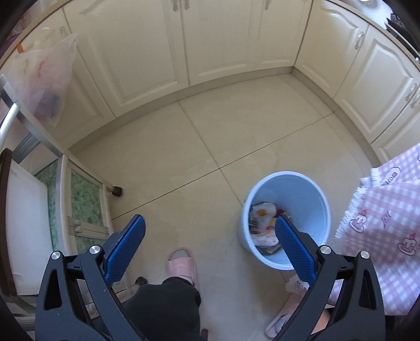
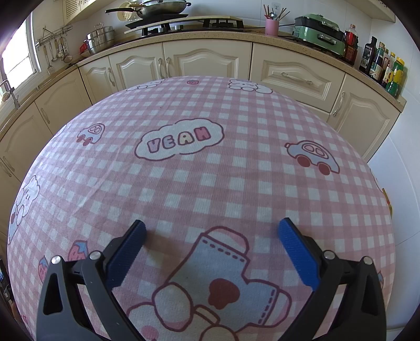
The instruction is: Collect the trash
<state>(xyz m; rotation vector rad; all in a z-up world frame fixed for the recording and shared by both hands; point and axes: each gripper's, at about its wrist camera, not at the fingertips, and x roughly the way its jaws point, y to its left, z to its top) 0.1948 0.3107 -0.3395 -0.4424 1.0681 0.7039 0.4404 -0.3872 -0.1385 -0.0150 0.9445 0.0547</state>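
So the left gripper (image 1: pixel 210 223) is hanging over the kitchen floor (image 1: pixel 210 136) with its blue fingers (image 1: pixel 126 246) spread wide and nothing between them. The light blue trash bin (image 1: pixel 309 188) sits on the tiles at about 4 o'clock in the left wrist view, and the right-hand finger overlaps its near rim from this angle; can't tell if it's actually touching or just above it. Inside the bin there's a heap of crumpled trash (image 1: pixel 262 212), whitish paper with orange blobs plus some colourful wrappers lower down. Just right of the bin, at 3 to 4 o'clock, hangs the fringed edge of the pink checked tablecloth (image 1: pixel 388 204). A foot in a pink slipper (image 1: pixel 181 265) is at 6 o'clock, a second slipper (image 1: pixel 283 314) lies below the bin at 5 o'clock. A thin plastic bag (image 1: pixel 44 78) hangs from the cream cabinets (image 1: pixel 147 52) up at 10 o'clock.

The right gripper (image 2: pixel 210 228) is gaping too, holding nothing, sitting low over the counter, which is covered by that same tablecloth (image 2: pixel 210 170) with cartoon cars and a "VEAN" cloud. Behind it at 12 o'clock there's a stove (image 2: pixel 183 23) with a wok (image 2: pixel 160 5), a pink utensil cup (image 2: pixel 271 26) at 1 o'clock, and sauce bottles (image 2: pixel 380 63) at 2 o'clock
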